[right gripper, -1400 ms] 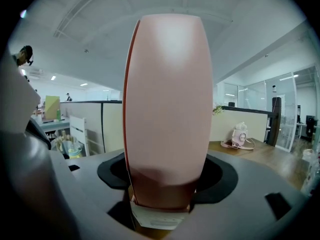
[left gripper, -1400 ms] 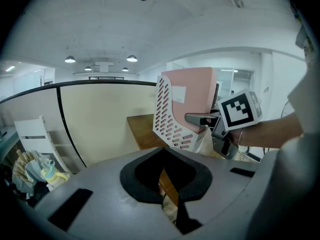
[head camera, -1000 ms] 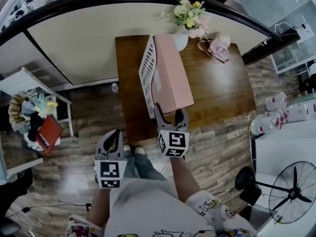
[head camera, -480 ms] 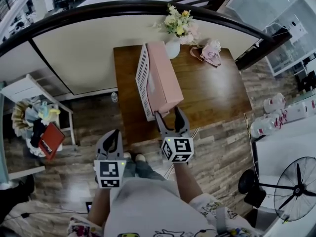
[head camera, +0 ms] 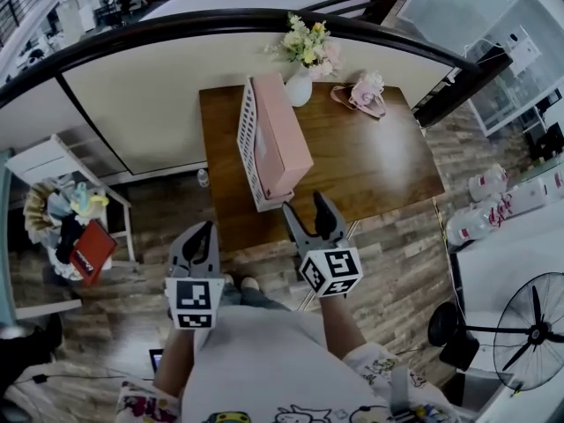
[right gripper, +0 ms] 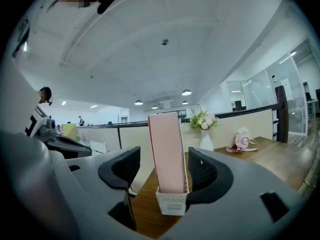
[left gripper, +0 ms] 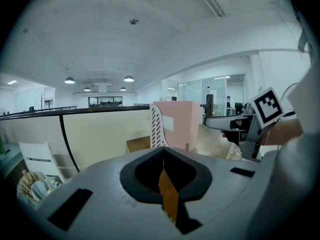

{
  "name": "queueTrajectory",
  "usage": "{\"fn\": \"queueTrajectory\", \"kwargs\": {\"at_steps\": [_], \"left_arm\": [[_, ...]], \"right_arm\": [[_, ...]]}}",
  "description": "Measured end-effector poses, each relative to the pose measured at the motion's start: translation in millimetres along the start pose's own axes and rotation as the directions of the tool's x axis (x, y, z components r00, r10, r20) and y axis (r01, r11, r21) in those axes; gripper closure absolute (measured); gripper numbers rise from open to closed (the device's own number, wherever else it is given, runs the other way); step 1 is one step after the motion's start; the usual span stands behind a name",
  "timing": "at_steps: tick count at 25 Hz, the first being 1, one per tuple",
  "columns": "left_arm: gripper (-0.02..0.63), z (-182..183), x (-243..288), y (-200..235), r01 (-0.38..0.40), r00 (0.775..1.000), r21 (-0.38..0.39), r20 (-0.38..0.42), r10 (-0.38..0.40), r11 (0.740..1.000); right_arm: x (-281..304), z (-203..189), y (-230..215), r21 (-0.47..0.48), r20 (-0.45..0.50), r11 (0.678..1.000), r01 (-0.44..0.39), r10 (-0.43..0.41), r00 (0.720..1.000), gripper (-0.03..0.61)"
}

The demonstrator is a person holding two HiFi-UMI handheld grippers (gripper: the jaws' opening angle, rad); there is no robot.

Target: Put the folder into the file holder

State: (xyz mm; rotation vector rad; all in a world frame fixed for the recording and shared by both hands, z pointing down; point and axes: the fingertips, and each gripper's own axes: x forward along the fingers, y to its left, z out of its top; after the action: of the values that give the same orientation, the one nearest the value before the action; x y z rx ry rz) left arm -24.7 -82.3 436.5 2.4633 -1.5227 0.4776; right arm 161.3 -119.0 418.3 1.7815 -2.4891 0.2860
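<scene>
The pink folder [head camera: 280, 141] stands in the file holder [head camera: 247, 144] (white, slotted).

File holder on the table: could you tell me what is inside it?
A pink folder stands upright in the white file holder; its walls cover the folder's bottom edge.

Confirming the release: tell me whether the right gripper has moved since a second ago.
Yes. The right gripper has backed away from the folder in the file holder, toward the person.
</scene>
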Motion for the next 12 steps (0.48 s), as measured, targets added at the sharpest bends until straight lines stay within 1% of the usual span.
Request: {"fn": "queueTrajectory", "kwargs": {"at_steps": [4,9,12], "left_arm": [[0.609,2.2,-4.0,-9.1,0.012,1.000,0.009,0.007,-0.013,1.000],[0.609,5.1,-7.1,-19.9,0.030,0.999,0.010,0.014,-0.030,0.999],[0.609,3.8,-8.0,-25.7,0.044,0.999,0.011,0.009,-0.044,0.999]], "right_arm": [[-17.6,4.8,10.0,0.009,-0.013,0.998,-0.066,0.066,0.998,0.285],[-38.1,1.4,22.9,0.026,-0.053,0.989,-0.149,0.150,0.987,0.287],[-48.2,-3.5,26.7,0.038,-0.071,0.984,-0.174,0.176,0.982,0.310]]}}
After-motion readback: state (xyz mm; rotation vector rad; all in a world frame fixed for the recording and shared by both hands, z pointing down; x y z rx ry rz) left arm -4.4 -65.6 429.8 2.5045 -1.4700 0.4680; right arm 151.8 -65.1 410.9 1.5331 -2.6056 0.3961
